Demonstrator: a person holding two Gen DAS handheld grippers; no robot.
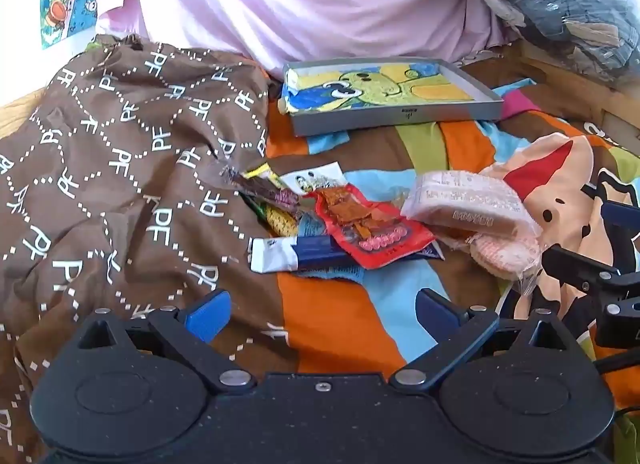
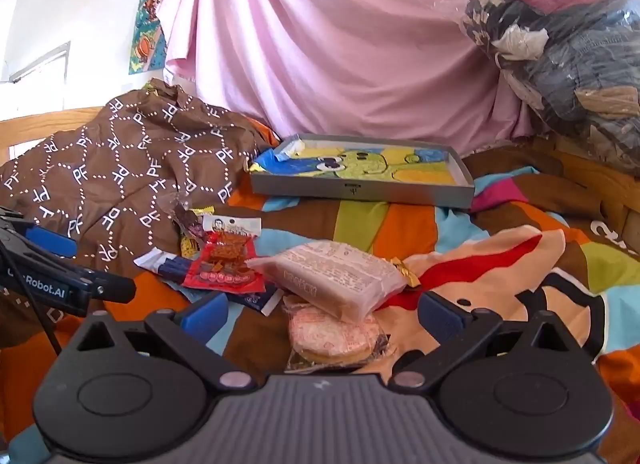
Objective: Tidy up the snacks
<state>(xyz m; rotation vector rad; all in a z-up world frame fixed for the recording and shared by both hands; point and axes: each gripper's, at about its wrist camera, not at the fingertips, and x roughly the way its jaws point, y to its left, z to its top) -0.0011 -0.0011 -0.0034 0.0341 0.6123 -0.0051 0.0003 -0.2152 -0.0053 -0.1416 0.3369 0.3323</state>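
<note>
Left wrist view showed the left claw point(image 1: 322, 316) spread wide and empty, hovering above a colourful patterned bedspread point(image 1: 340, 328). Ahead of its blue fingertips point(image 1: 208, 318) lay a heap of snacks: a red packet point(image 1: 370, 230) resting on a blue-and-white wrapper point(image 1: 288, 258), a dark slim packet point(image 1: 260, 186) behind them, and a pale pink wrapped block point(image 1: 466, 202) lying across a round wrapped biscuit point(image 1: 504, 256). A grey shallow tray point(image 1: 396, 118) with a cartoon lining sat farther back, apart from the heap and holding no snacks. A brown monogrammed cloth point(image 1: 112, 168) covered the left of the bed, its edge touching the dark slim packet. The right claw point(image 1: 600, 272) entered at the right edge, near the round biscuit.

Right wrist view showed the right claw point(image 2: 322, 314) also fully parted and gripping nothing. The round wrapped biscuit point(image 2: 334, 338) lay between its fingertips point(image 2: 440, 314), untouched as far as could be seen, with the pink block point(image 2: 332, 280) overlapping its far side. The red packet point(image 2: 226, 266) lay to the left, and the tray point(image 2: 360, 190) stood beyond. A pink sheet point(image 2: 340, 48) hung behind the bed, and a plastic-wrapped bundle point(image 2: 560, 32) sat at the right.
</note>
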